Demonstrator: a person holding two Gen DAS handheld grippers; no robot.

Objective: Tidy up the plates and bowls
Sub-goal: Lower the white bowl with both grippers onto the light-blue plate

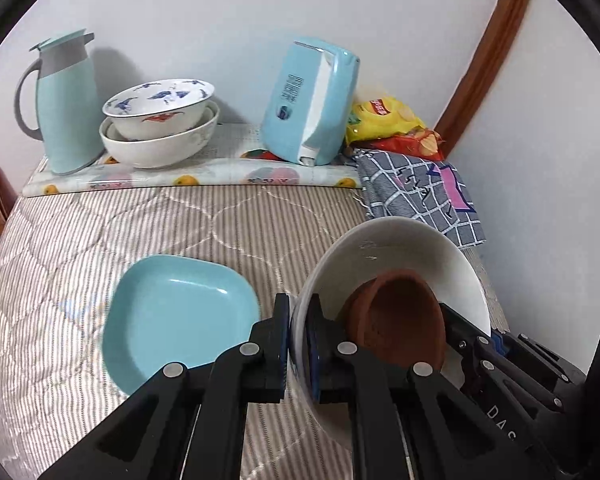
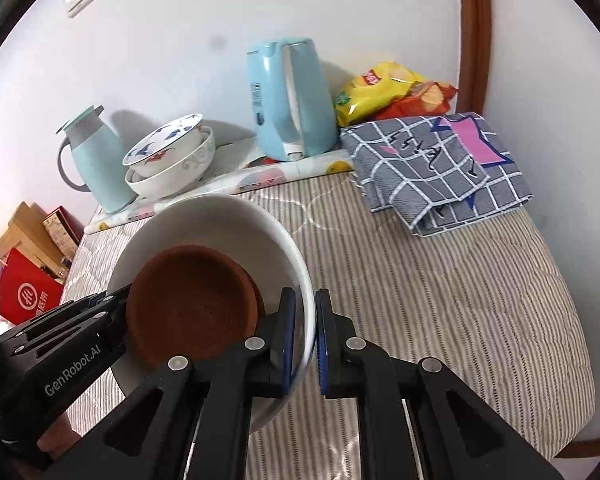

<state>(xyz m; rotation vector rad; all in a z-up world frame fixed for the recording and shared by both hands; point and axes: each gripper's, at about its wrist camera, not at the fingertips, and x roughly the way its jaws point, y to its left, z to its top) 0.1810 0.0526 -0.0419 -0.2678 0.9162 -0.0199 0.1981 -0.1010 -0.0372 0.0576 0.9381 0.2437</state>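
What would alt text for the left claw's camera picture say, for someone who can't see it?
The black left claw is clamped on the rim of a white ceramic bowl holding a brown clay dish, with the right claw gripping the opposite rim. A light-blue squarish plate lies beside it on a striped quilted cover.

White lettering "GenRobot.AI" runs along the black body of the left gripper as the right wrist view shows it, and the letters "DAS", cut off at the frame edge, stand on the right gripper in the left wrist view. A red bag beside the bed carries a round white logo and white characters too small to read. The dark print on the blue kettle and the red logo on the yellow chip bag cannot be read.
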